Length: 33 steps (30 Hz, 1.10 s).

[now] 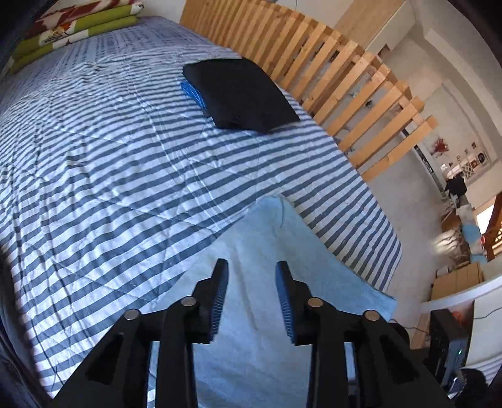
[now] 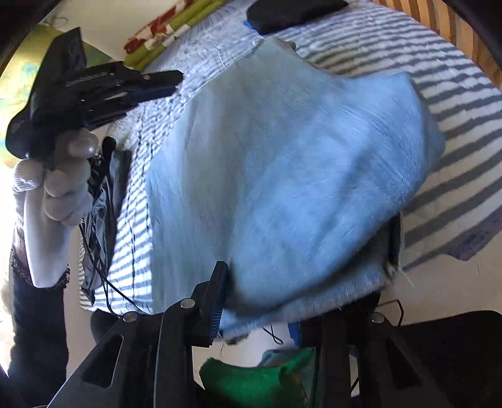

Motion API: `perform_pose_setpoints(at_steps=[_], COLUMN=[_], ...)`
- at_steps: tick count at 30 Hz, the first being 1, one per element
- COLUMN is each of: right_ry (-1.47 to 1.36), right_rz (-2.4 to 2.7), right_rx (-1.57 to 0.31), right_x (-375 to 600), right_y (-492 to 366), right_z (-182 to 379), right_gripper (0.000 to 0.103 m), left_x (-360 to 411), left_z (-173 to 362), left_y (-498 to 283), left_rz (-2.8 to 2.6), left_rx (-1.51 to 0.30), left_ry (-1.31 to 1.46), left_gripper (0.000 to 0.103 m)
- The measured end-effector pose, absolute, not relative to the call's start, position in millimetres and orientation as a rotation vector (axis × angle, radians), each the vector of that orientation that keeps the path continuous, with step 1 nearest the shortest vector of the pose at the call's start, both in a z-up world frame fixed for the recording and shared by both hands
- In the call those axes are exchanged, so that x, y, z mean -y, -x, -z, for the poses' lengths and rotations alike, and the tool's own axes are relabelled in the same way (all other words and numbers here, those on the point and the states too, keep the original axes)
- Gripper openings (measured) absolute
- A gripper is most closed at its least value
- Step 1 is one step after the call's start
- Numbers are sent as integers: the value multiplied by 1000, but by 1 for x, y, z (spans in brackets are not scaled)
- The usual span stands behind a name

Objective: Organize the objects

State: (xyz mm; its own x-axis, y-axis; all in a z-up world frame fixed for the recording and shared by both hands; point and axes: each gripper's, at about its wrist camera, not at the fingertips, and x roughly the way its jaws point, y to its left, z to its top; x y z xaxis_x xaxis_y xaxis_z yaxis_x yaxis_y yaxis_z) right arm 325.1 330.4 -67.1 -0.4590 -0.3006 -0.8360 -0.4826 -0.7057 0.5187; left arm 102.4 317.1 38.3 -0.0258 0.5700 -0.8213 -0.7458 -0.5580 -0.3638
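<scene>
Left claw (image 1: 251, 295) hangs over the near end of the bed, jaws parted, nothing between the pads; the pale blue cloth (image 1: 260, 282) lies below them, not pinched. Seen from the right wrist, the same claw (image 2: 166, 83) is held in a light-gloved hand (image 2: 59, 175) off to the side of the bed, clear of the cloth.

Right claw (image 2: 254, 301): one finger (image 2: 218, 295) shows, its ribbed pad pressed against the cloth's lower edge. The other finger is hidden under the fabric. Cloth (image 2: 282, 175) bunches up and billows directly ahead of the jaws and looks gripped at its hem, so I read this claw as clenched on the pale blue cloth. Fabric is motion-blurred.

Cloth position: draped over the near corner of the bed, one point reaching up onto the striped bedspread (image 1: 125, 150), the rest lifted toward the right claw.

Farther up the bedspread, near the wooden slat railing (image 1: 345, 78), a folded black garment (image 1: 241, 94) sits on top of a bright blue item (image 1: 193, 91), only its edge showing. At the head of the bed, a folded green, red and white patterned blanket (image 1: 72, 28).

Below the right claw, off the bed, a green fabric piece (image 2: 257, 379).
</scene>
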Motion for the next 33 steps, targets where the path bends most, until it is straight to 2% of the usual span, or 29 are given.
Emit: perform_pose_setpoints(at_steps=[2,6,8,9,10,13,16,18,23,27,29,31,32,33], right_ry=[1595,1488,1397,1381,1385,1487,1598,1643,1786,1874,1881,1845,1834,1836], right_rz=[-2347,-2555,-2658,-2717,-2754,-2696,-2660,-2657,-2622,-2578,-2587,-2614,-2625,-2632], right_rx=[-1139,-892,-811,-767,-713,-594,-643,-653,-554,-643,-779,-870,-913,-960], right_x=[-344,-371,-395,-403,-413,-439,-461,-464,-457,-463,-468,-471,-471,-469], right_y=[-337,-348,-337,-326,-317,-274,-244,-229,-201,-195,-196,-198,-198,-197], right_z=[54,-4,-23,-26,-25,-1,26,41,70,93,100,103,104,104], right_gripper=[32,32,42,55,60,60,60,60,61,64,64,66,66,60], left_x=[-275,-202,-179,-170,-163,-153,-155,-159,-180,-195,-199,-207,-210,-211], left_z=[-47,-32,-11,-1,9,34,52,59,77,80,81,82,83,82], left_y=[-103,-118,-129,-134,-140,-150,-155,-157,-157,-155,-155,-154,-152,-152], left_rz=[-1820,-1899,-1892,-1886,-1878,-1889,-1874,-1870,-1818,-1806,-1796,-1782,-1794,-1803], left_rx=[-103,83,157,200,248,329,391,421,414,390,400,353,342,341], left_ry=[1267,1342,1417,1455,1491,1561,1607,1622,1660,1632,1622,1623,1621,1618], left_gripper=[57,61,61,61,61,62,63,71,74,75,74,57,53,45])
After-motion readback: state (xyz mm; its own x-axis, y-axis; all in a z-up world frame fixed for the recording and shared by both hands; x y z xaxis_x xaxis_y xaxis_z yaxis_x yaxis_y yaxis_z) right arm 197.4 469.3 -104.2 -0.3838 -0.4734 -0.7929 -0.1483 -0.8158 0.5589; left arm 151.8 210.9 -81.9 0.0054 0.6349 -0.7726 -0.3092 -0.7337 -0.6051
